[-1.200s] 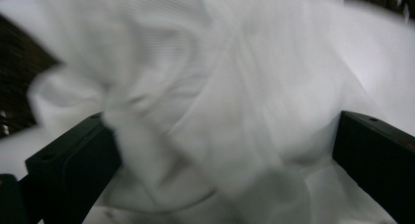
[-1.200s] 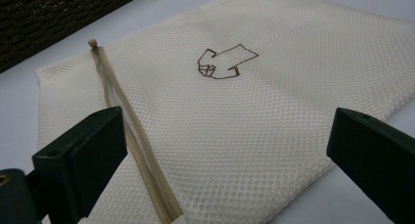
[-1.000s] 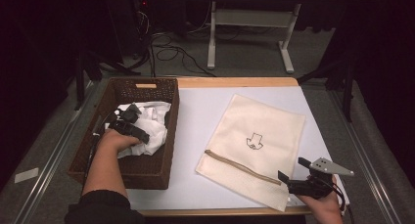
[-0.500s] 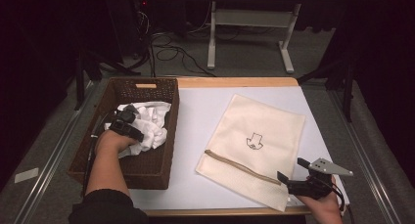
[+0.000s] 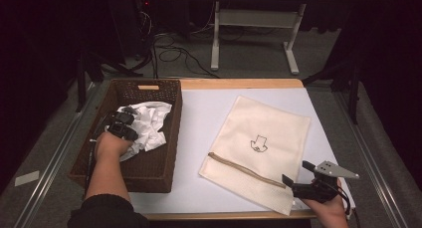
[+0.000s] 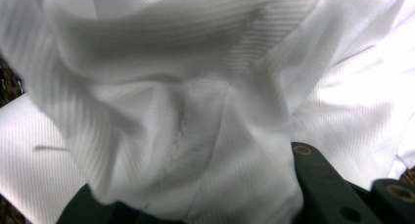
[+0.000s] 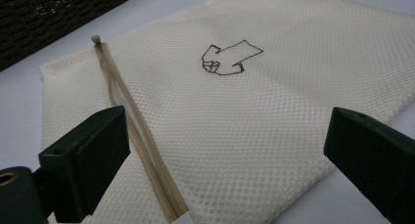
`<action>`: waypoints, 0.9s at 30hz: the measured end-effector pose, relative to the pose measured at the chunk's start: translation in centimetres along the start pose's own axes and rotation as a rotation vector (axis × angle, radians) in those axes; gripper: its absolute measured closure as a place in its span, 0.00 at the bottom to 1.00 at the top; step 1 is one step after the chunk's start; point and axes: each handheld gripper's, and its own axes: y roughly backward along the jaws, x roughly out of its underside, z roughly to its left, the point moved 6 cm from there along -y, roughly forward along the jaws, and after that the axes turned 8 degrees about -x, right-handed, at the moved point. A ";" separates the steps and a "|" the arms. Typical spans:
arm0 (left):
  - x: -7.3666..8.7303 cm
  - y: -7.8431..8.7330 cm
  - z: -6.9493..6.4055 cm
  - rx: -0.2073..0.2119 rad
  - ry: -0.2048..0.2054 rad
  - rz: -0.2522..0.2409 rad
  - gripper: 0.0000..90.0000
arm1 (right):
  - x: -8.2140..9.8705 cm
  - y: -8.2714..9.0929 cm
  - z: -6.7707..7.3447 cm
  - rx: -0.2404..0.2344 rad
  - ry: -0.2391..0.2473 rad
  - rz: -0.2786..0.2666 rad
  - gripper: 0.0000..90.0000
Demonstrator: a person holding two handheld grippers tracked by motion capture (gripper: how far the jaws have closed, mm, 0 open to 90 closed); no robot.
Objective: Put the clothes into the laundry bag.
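White garment (image 5: 148,126) fills the wicker basket's (image 5: 149,171) far half at the desk's left edge; the left gripper (image 5: 122,124), jaws just closing, pinches its folds. Along the near right edge, the right gripper (image 5: 293,185) rests spread at the mesh bag's (image 5: 268,128) corner.

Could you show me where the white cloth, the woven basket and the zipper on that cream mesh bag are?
white cloth (image 5: 149,122), high view, on its crumpled middle inside the basket.
woven basket (image 5: 171,133), high view, on its right wall.
zipper (image 7: 128,117), right gripper view, on the middle of its tan strip along the bag's edge.
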 end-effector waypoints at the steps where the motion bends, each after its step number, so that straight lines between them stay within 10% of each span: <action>1: 0.0 0.1 0.0 -0.005 -0.008 -0.003 0.84 | 0.0 0.0 0.0 0.000 -0.007 -0.003 0.04; 10: -0.3 3.8 -0.8 -0.066 -0.034 -0.150 0.85 | -0.2 0.2 0.1 -0.002 -0.003 -0.014 0.04; 20: 0.8 8.7 -2.7 -0.097 -0.028 -0.421 0.85 | -0.4 0.3 0.5 -0.009 0.011 -0.014 0.05; 27: 1.3 9.0 -3.5 -0.043 -0.018 -0.535 0.84 | -0.3 0.2 0.5 -0.007 0.006 -0.012 0.05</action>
